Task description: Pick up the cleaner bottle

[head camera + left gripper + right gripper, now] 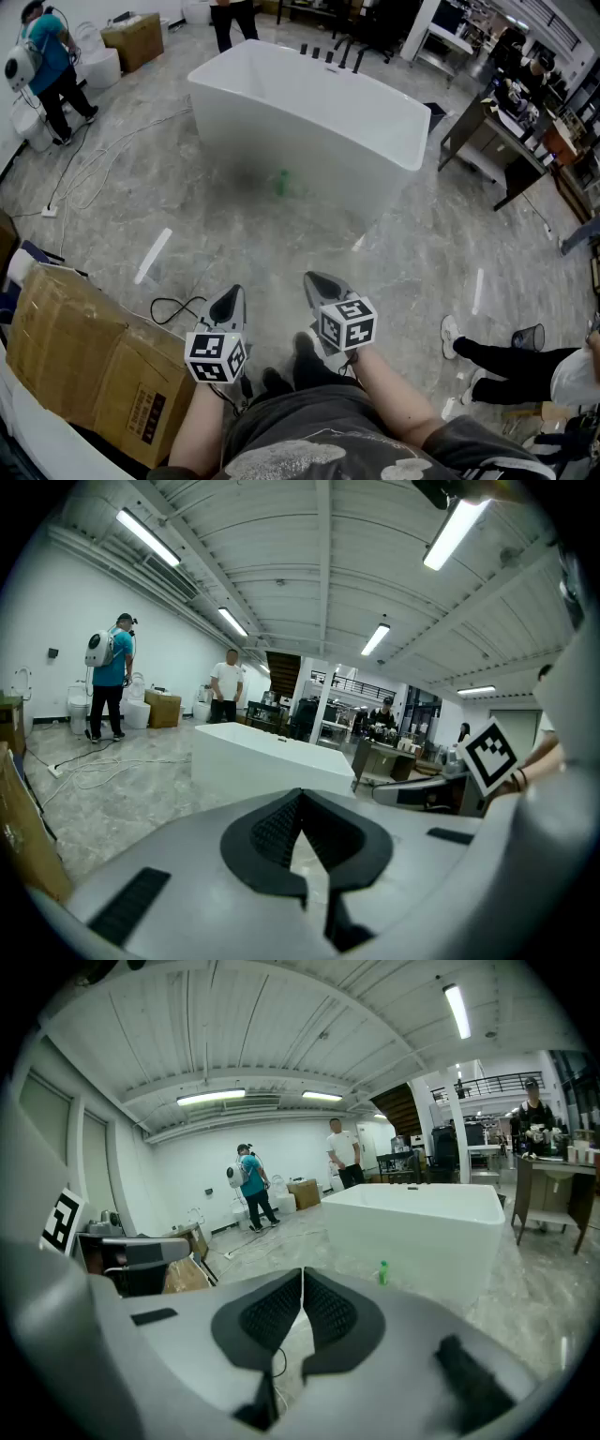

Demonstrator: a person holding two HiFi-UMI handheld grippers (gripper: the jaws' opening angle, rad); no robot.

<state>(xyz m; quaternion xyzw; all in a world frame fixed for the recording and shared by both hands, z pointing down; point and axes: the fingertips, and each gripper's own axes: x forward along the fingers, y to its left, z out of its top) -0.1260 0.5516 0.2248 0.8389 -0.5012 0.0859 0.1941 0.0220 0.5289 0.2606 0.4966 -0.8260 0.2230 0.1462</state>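
The cleaner bottle (281, 183) is small and green and stands on the marble floor against the near wall of a white bathtub (309, 117). In the right gripper view the bottle (382, 1272) shows just right of the jaws, far ahead. My left gripper (234, 292) and right gripper (314, 279) hang side by side close to my body, well short of the bottle. Both are shut with nothing between the pads, as the left gripper (300, 794) and right gripper (302, 1271) show in their own views. The bottle is not seen in the left gripper view; the bathtub (272, 757) is.
A cardboard box (84, 356) lies at my left with a black cable (173, 305) beside it. A seated person's legs (506, 361) and a wire bin (530, 336) are at the right. A desk (487, 131) stands beyond the tub. A person with a backpack (47, 66) stands far left.
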